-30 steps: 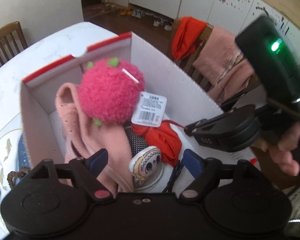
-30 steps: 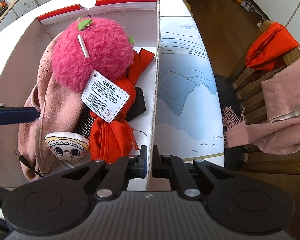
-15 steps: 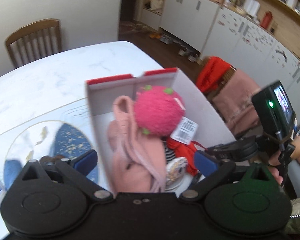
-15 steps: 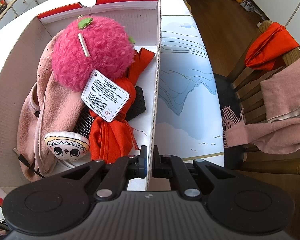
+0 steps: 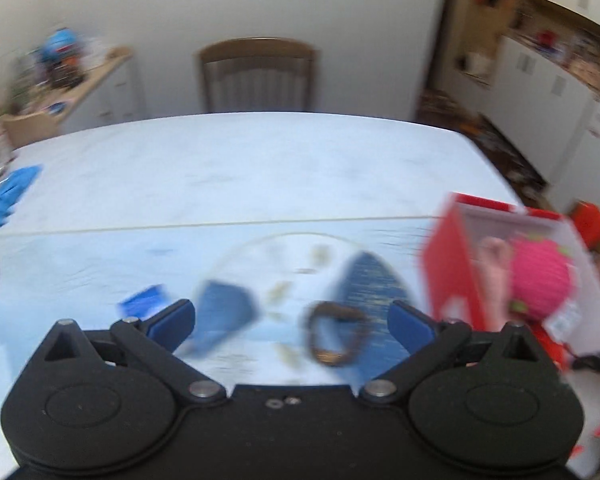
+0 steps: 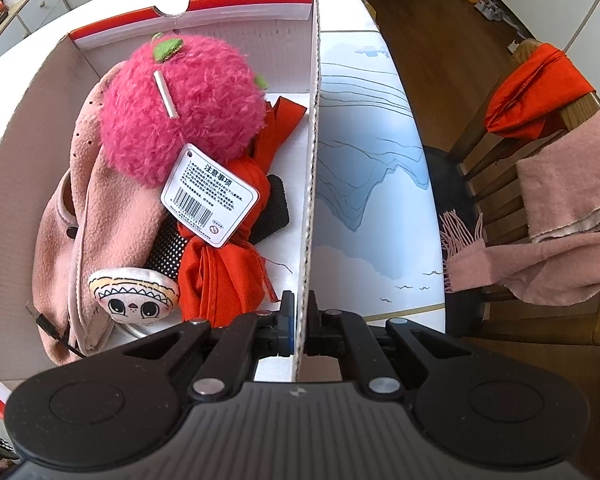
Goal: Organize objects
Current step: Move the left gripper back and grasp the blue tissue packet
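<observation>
A red and white cardboard box [image 6: 312, 128] holds a fluffy pink plush ball [image 6: 184, 108] with a barcode tag, a pink fleece cloth [image 6: 100, 208], an orange cloth [image 6: 224, 272] and a small doll-face plush [image 6: 134, 294]. My right gripper [image 6: 300, 332] is shut on the box's right wall near its front corner. In the blurred left wrist view my left gripper [image 5: 291, 318] stands open and empty above the table, with a brown ring-shaped thing [image 5: 334, 334] and a blue object [image 5: 226, 314] lying between its fingers' lines. The box [image 5: 452, 264] sits at that view's right edge.
The table [image 5: 260, 168] has a blue-patterned mat. Blue cloth [image 5: 4, 196] lies at its far left. A wooden chair [image 5: 258, 74] stands behind it. Another chair [image 6: 540, 92] draped with orange and pink cloths [image 6: 564, 216] stands right of the table.
The left gripper has swung away from the box to the left and its jaws have widened; the box now sits at its right edge. The right gripper has kept still on the box wall.
</observation>
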`<action>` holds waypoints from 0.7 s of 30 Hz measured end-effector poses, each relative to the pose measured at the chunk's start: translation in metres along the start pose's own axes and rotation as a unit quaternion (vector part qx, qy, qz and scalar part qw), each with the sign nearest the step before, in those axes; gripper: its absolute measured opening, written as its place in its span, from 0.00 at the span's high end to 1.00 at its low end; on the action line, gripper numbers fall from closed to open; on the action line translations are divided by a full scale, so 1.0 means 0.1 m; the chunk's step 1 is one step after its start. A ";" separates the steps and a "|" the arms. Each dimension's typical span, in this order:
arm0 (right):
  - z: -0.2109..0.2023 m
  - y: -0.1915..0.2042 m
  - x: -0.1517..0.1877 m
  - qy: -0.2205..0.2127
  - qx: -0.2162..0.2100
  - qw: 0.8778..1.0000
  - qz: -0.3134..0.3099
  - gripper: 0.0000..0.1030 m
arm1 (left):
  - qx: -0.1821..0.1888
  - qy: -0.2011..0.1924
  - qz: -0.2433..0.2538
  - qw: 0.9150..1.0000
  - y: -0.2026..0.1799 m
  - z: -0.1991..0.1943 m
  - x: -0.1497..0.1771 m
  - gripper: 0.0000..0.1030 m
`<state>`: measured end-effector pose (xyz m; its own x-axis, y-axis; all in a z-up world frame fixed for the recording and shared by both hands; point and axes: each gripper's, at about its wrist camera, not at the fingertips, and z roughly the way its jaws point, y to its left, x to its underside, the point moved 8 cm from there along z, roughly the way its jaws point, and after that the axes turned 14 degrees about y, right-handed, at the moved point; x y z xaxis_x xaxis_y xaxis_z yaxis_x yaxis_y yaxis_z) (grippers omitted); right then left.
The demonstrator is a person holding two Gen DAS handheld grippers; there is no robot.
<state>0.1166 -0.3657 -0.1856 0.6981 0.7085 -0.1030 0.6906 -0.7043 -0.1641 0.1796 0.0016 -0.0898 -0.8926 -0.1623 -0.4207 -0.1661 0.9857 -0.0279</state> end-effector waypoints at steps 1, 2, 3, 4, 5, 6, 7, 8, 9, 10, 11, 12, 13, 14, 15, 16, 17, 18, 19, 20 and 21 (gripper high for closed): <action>0.00 0.00 0.00 0.000 0.001 1.000 0.001 0.97 | -0.011 0.001 -0.013 1.000 0.12 0.04 -0.02 0.01; 0.00 0.00 0.00 0.000 0.002 1.000 0.002 0.97 | -0.021 0.002 -0.025 0.999 0.25 0.08 -0.03 0.01; 0.00 0.00 0.00 0.001 0.003 1.000 0.003 0.97 | -0.029 0.004 -0.036 0.999 0.37 0.12 -0.04 0.01; 0.00 0.00 0.00 0.001 0.004 1.000 0.004 0.97 | -0.036 0.008 -0.048 0.998 0.47 0.16 -0.05 0.01; 0.00 -0.01 0.00 0.001 0.005 1.000 0.006 0.97 | -0.043 0.012 -0.061 0.997 0.58 0.21 -0.06 0.01; 0.00 -0.01 0.00 0.002 0.006 1.000 0.008 0.97 | -0.050 0.016 -0.072 0.996 0.68 0.26 -0.06 0.01; 0.01 -0.01 0.00 0.002 0.007 1.000 0.009 0.97 | -0.058 0.019 -0.079 0.995 0.76 0.31 -0.07 0.01; 0.01 -0.02 0.00 0.002 0.008 1.000 0.011 0.97 | -0.064 0.022 -0.083 0.994 0.83 0.37 -0.07 0.01; 0.01 -0.02 0.00 0.003 0.010 1.000 0.014 0.97 | -0.068 0.027 -0.088 0.993 0.89 0.43 -0.08 0.01; 0.02 -0.02 0.00 0.003 0.011 1.000 0.016 0.97 | -0.067 0.033 -0.094 0.993 0.94 0.48 -0.08 0.01; 0.02 -0.02 0.00 0.003 0.012 1.000 0.017 0.97 | -0.068 0.038 -0.099 0.992 0.98 0.54 -0.08 0.01; 0.02 -0.02 0.00 0.004 0.014 1.000 0.021 0.97 | -0.070 0.043 -0.105 0.991 1.01 0.61 -0.08 0.01; 0.02 -0.02 0.00 0.004 0.015 1.000 0.022 0.97 | -0.074 0.048 -0.111 0.990 1.05 0.67 -0.08 0.01; 0.02 -0.02 0.00 0.004 0.016 1.000 0.023 0.97 | -0.076 0.054 -0.118 0.989 1.09 0.73 -0.07 0.01; 0.02 -0.02 -0.01 0.005 0.016 1.000 0.025 0.97 | -0.077 0.061 -0.125 0.987 1.12 0.79 -0.06 0.01; 0.02 -0.02 -0.01 0.006 0.017 0.999 0.027 0.97 | -0.075 0.068 -0.130 0.986 1.15 0.85 -0.06 0.01; 0.02 -0.02 -0.01 0.006 0.018 0.999 0.028 0.97 | -0.074 0.073 -0.134 0.986 1.16 0.90 -0.05 0.01; 0.02 -0.02 -0.01 0.007 0.019 0.999 0.029 0.97 | -0.075 0.077 -0.138 0.985 1.16 0.95 -0.03 0.01; 0.02 -0.02 -0.01 0.007 0.020 0.999 0.030 0.97 | -0.076 0.082 -0.142 0.984 1.17 1.00 -0.03 0.01; 0.02 -0.02 -0.01 0.007 0.021 0.999 0.031 0.97 | -0.076 0.087 -0.146 0.982 1.18 1.04 -0.02 0.02; 0.02 -0.02 -0.01 0.008 0.022 0.999 0.033 0.97 | -0.077 0.093 -0.151 0.981 1.20 1.08 -0.02 0.02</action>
<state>0.1142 -0.3651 -0.1871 0.7445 0.6602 -0.0996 0.6350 -0.7462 -0.2000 0.2066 0.1246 -0.1908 -0.8512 -0.4661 -0.2413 -0.4839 0.8750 0.0168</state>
